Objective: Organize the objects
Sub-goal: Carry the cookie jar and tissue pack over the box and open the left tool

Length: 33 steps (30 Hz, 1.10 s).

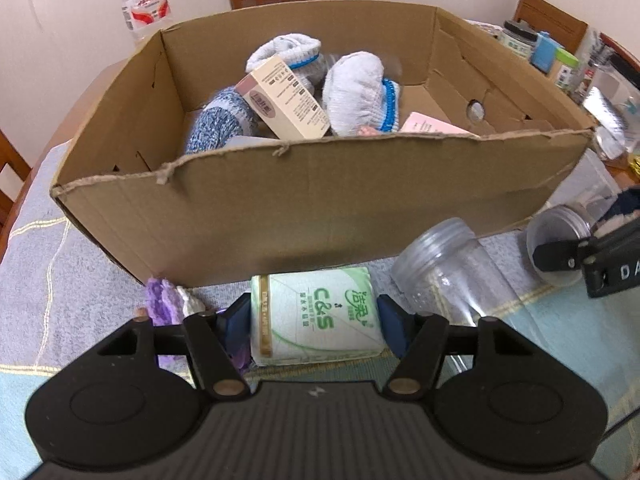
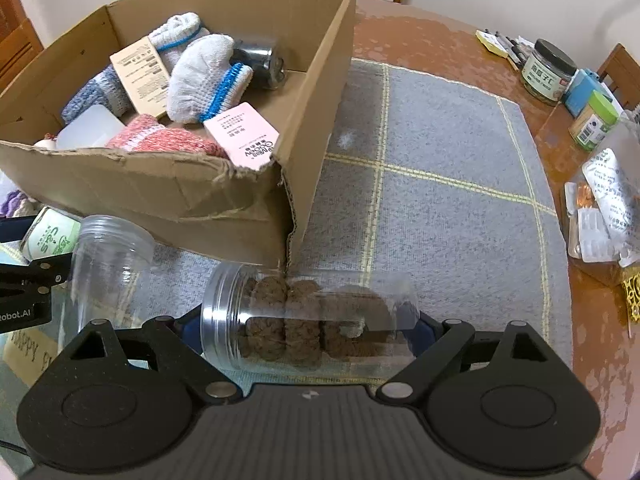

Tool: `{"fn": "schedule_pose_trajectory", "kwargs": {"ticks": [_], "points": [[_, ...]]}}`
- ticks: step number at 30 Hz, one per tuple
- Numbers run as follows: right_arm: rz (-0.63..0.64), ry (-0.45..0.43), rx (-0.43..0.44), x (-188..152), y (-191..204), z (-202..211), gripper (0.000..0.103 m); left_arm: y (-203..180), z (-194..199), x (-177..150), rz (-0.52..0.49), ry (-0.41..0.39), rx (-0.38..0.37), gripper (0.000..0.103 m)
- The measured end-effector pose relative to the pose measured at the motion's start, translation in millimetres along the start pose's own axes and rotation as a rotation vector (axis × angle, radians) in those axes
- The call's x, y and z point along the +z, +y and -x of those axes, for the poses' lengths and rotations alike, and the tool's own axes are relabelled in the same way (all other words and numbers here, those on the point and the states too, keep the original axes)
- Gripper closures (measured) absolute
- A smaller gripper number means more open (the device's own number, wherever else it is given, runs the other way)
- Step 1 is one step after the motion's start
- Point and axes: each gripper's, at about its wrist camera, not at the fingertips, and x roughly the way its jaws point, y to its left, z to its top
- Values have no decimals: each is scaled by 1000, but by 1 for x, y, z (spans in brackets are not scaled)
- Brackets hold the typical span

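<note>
a: the left gripper [image 1: 316,320] has its pads against both sides of the tissue pack [image 1: 316,320], just short of the cardboard box [image 1: 304,208].

b: the right gripper [image 2: 308,334] brackets the lying jar [image 2: 308,316]; contact unclear. next, probably lift both over the wall ahead.

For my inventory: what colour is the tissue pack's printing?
Green on white, tissue pack; clearest in left wrist view.

Readable print on the worktop

The tissue pack [image 1: 316,316] reads "C&S" in green, beside Chinese characters too small to make out. The left gripper's body [image 2: 18,312] shows "obot.AI"; the right gripper's body [image 1: 616,268] shows "DA". A brown card [image 2: 30,354] carries handwriting, seemingly "Happy". Other labels are illegible.
</note>
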Motion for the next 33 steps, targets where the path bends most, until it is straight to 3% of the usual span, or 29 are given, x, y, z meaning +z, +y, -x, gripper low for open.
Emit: {"fn": "schedule_pose_trajectory", "kwargs": {"ticks": [9, 18, 24, 33], "points": [[30, 13, 80, 9, -5, 32, 8, 13, 36, 12, -89, 26, -74, 38], [168, -15, 109, 25, 8, 77, 8, 21, 79, 36, -148, 33, -158, 38], [232, -70, 133, 40, 19, 108, 8, 22, 110, 53, -170, -7, -209, 38], [262, -145, 145, 67, 27, 130, 8, 26, 135, 91, -179, -107, -228, 38]]}}
